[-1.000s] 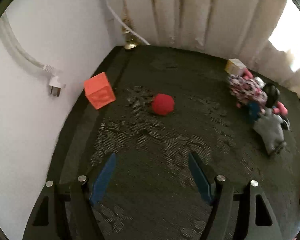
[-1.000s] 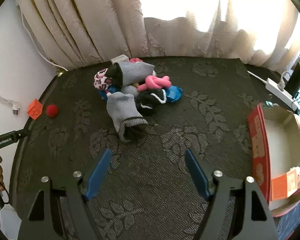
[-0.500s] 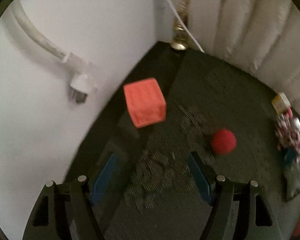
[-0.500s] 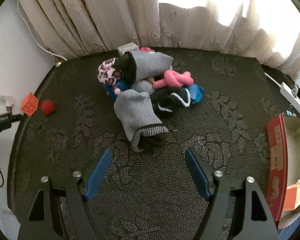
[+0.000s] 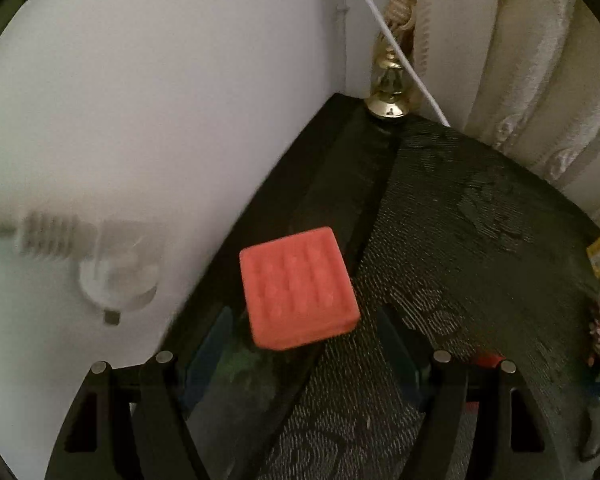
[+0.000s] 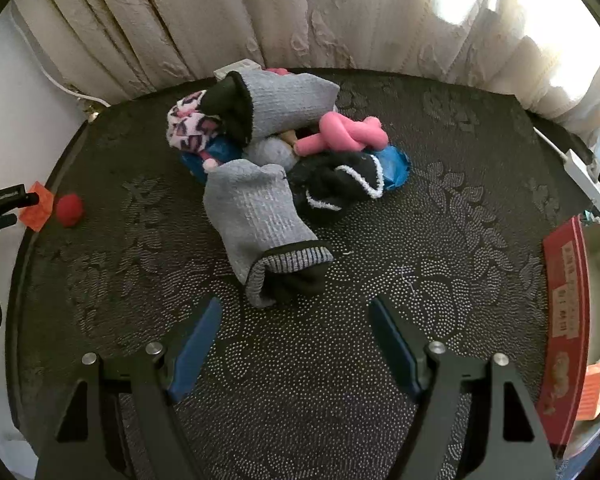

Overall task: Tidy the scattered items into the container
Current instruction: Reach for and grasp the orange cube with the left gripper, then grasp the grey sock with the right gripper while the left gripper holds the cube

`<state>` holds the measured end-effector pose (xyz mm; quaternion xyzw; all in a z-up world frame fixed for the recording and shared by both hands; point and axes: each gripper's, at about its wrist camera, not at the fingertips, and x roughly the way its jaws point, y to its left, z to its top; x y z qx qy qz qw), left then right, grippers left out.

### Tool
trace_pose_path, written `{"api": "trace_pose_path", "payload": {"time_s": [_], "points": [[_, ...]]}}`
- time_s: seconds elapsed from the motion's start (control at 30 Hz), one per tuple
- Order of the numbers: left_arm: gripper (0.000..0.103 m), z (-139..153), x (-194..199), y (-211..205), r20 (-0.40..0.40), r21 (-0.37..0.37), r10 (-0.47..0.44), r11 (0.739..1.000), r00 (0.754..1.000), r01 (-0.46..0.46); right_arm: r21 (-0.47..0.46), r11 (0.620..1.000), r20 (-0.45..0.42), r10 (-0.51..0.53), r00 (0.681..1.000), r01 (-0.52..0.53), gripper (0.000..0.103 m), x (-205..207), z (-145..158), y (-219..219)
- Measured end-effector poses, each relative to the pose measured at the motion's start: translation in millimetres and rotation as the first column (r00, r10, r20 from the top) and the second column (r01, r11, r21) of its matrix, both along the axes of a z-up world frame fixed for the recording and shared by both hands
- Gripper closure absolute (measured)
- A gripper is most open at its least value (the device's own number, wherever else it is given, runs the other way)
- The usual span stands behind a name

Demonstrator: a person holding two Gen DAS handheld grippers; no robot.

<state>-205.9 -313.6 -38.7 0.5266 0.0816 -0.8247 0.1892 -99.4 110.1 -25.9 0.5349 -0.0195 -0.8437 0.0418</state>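
The counter (image 6: 440,208), spread with a dark floral-patterned cloth, runs to cream curtains (image 6: 187,20) at the back and a white wall on the left. At its right edge lies the open container (image 6: 568,300), a shallow box with a red side wall printed with small pale characters too small to read; an orange packet (image 6: 596,394) sits inside it, its print also unreadable. In the middle of the counter is a heap of clothing: a grey sock (image 6: 259,232) with a striped cuff in front, a second grey sock (image 6: 287,102) behind, a black sock (image 6: 340,188) with white trim, a pink-and-black patterned piece (image 6: 189,126) and a pink twisted item (image 6: 346,136). Near the left edge an orange studded block (image 5: 297,288) lies by the wall, with a red ball (image 6: 69,209) just beside it. The left gripper (image 5: 302,344) has its blue fingers (image 5: 209,354) spread wide with the block between their tips, untouched. A white label on that gripper's body is too blurred to read. The right gripper (image 6: 293,340) is released too, fingers (image 6: 193,348) apart over bare cloth just in front of the striped cuff.
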Motion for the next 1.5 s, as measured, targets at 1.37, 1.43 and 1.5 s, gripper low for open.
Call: {"api": "trace_pose_path", "payload": {"time_s": [1.37, 1.43, 1.5], "points": [[0.047, 27, 18, 44, -0.051, 0.076, -0.131, 0.988, 0.99, 0.134, -0.041, 0.996, 0.004, 0.08, 0.997, -0.08, 0.037, -49, -24, -17], [0.047, 30, 19, 55, -0.051, 0.082, -0.15, 0.985, 0.987, 0.154, -0.073, 0.994, 0.012, 0.081, 0.997, -0.08, 0.055, -46, -24, -14], [0.047, 38, 25, 65, -0.054, 0.085, -0.17, 0.981, 0.984, 0.174, -0.092, 0.993, 0.01, 0.079, 0.997, -0.078, 0.067, -41, -20, -12]]}}
